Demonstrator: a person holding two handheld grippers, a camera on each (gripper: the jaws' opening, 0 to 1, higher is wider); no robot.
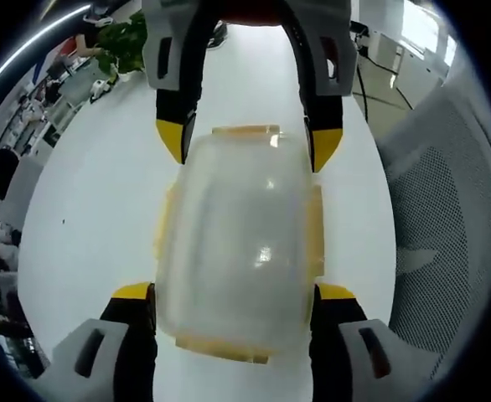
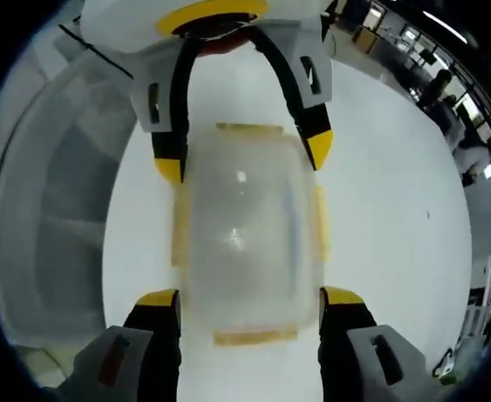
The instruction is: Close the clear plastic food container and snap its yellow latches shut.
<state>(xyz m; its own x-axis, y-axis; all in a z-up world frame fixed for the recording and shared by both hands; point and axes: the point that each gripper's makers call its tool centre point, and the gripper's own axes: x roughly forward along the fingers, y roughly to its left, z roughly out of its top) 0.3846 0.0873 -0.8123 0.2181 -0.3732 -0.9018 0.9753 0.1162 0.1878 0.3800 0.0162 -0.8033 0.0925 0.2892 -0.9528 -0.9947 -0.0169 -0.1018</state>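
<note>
The clear plastic container point(image 1: 233, 243) lies on the white table point(image 1: 95, 209) with its lid on top. Yellow latches point(image 1: 315, 230) run along all its sides. My left gripper point(image 1: 233, 293) straddles the near end, jaws wide apart and close against the container's sides. My right gripper point(image 1: 250, 141) comes in from the far end with yellow fingertips point(image 1: 173, 138) on either side of the container. In the right gripper view, the container point(image 2: 245, 243) sits between the right gripper point(image 2: 250, 296) below and the left gripper point(image 2: 243, 157) above. Both are open, and I cannot tell whether they touch the container.
A grey mesh office chair point(image 1: 442, 234) stands beside the table, also seen as the chair point(image 2: 53, 209) in the right gripper view. A green plant point(image 1: 124, 42) and desks with people lie beyond the table's far edge.
</note>
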